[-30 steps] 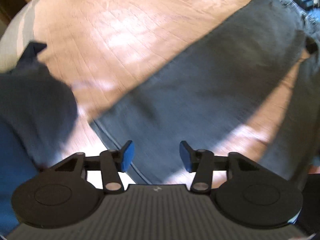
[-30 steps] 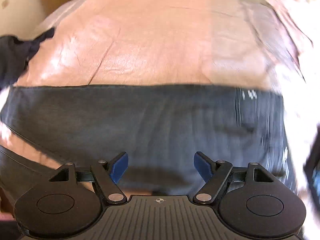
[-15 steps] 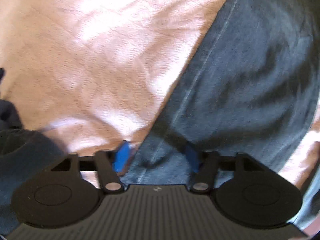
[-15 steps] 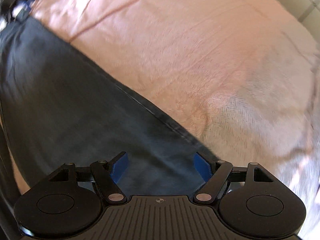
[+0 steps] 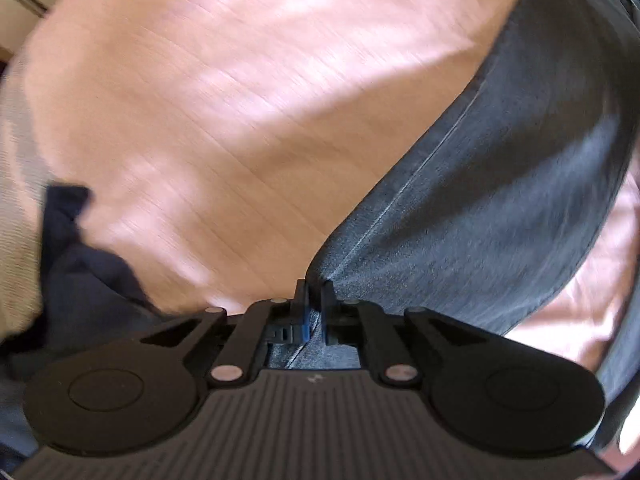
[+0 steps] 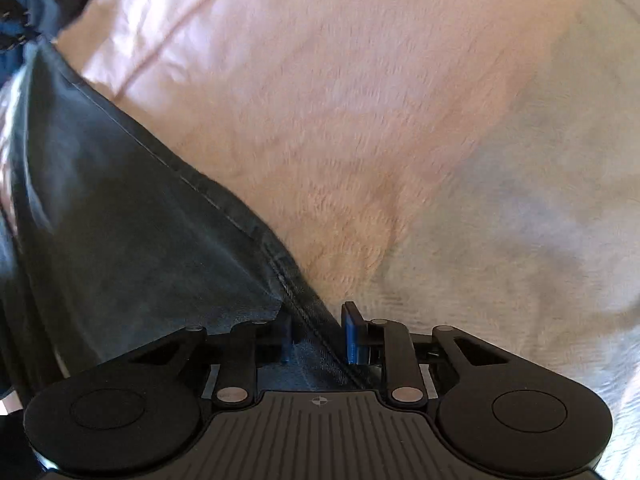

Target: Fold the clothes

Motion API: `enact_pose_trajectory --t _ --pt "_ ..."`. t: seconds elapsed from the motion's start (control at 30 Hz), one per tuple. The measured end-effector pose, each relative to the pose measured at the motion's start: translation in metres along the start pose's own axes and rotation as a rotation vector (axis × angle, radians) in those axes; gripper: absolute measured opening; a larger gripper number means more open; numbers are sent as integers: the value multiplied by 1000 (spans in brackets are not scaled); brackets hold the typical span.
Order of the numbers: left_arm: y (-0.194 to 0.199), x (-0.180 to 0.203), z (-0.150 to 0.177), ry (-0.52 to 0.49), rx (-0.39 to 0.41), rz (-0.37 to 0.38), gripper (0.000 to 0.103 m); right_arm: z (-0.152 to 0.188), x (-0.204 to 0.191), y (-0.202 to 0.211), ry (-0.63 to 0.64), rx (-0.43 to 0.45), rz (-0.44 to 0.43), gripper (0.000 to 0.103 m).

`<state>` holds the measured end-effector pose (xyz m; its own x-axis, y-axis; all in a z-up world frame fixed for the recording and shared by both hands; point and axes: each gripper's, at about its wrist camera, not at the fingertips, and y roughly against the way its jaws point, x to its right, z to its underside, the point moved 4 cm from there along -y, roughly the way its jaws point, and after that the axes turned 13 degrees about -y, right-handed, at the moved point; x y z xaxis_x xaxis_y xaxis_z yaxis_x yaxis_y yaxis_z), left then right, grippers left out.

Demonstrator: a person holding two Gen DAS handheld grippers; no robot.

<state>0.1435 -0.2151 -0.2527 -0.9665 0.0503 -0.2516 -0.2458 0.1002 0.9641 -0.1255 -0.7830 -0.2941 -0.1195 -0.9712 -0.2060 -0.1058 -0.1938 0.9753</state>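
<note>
Our left tongs [image 5: 314,304] are pressed together on the seam edge of the jeans [image 5: 500,208], whose leg runs up and to the right from them. Our right tongs [image 6: 316,332] have just been closing and now pinch the stitched edge, the jeans [image 6: 120,220] stretching up-left over the pink blanket [image 6: 340,100].

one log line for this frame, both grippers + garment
left gripper: shut on jeans seam | right gripper: closing on jeans hem edge | surface: pink bedspread
</note>
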Motion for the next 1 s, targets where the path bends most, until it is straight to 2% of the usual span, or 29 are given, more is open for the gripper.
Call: enact_pose_trajectory --t 0.13,0.3,0.33,0.43,0.5,0.57,0.67,0.77,0.87,1.0 --pt "-15 -17 -27 -37 -16 -40 4 0 18 15 -44 47 16 21" --pt "-59 -9 -36 -73 -129 -14 6 6 31 1 -119 88 33 21" --pt "-65 -7 -35 -75 -156 -33 7 7 31 -3 -130 99 45 24" --pt "-73 1 -29 -87 -216 -103 13 11 26 -7 -147 143 112 43" --pt "-58 4 -21 -77 -206 -138 29 15 18 6 -164 217 161 47" --pt "-42 7 -16 -49 -175 -166 29 22 9 28 -203 301 212 48" --pt "-11 21 -7 -5 -110 -191 29 49 -18 60 -303 408 190 48" --pt "17 56 0 11 -21 -122 31 91 -60 71 -393 432 122 49" --pt "29 112 12 -20 45 20 37 139 -108 66 -469 414 95 49" --pt "31 186 35 -64 94 215 42 203 -167 56 -645 413 77 50"
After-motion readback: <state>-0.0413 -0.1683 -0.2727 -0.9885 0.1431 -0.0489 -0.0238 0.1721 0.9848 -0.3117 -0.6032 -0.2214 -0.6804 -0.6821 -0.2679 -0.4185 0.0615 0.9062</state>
